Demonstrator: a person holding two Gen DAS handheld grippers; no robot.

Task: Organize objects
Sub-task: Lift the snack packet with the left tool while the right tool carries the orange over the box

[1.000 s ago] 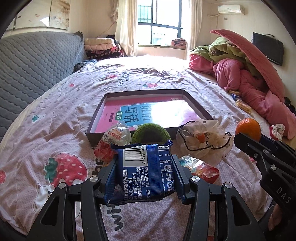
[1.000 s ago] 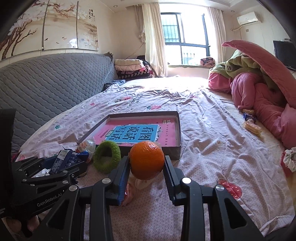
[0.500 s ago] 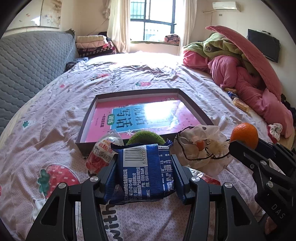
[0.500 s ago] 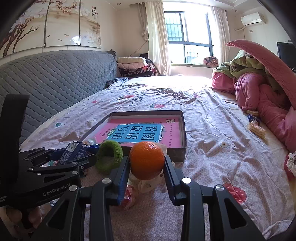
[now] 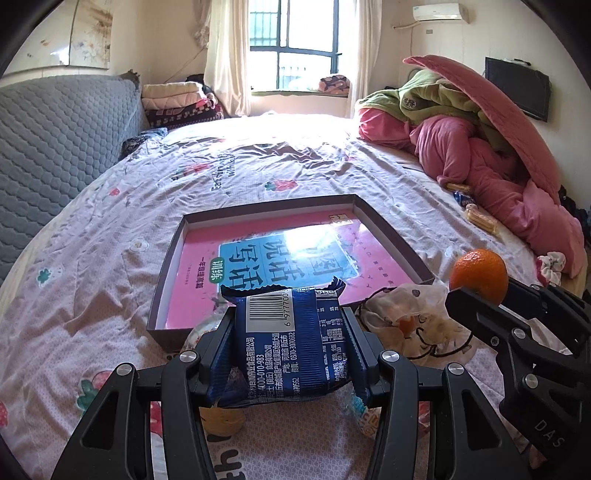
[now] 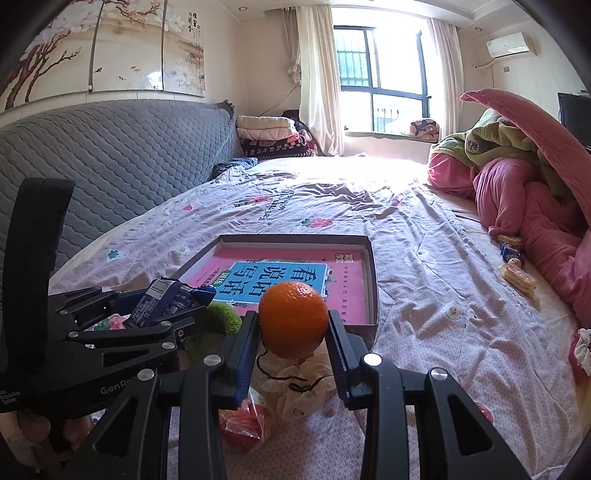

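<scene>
As both advance, box (image 5: 384, 230) nears — grips unchanged.

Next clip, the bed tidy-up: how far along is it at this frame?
Early. Done: nothing visibly; the shallow box holds only a pink book. In hand: the left claw grips a blue snack packet and the right claw an orange, both short of the box. Left on the bedsheet: green ring, drawstring bag, red wrapped snack.

A window (image 6: 384, 81) faces the bed (image 6: 424, 236). An air conditioner (image 5: 439, 13) hangs above what appears to be a wall-mounted television (image 5: 517, 88).
</scene>
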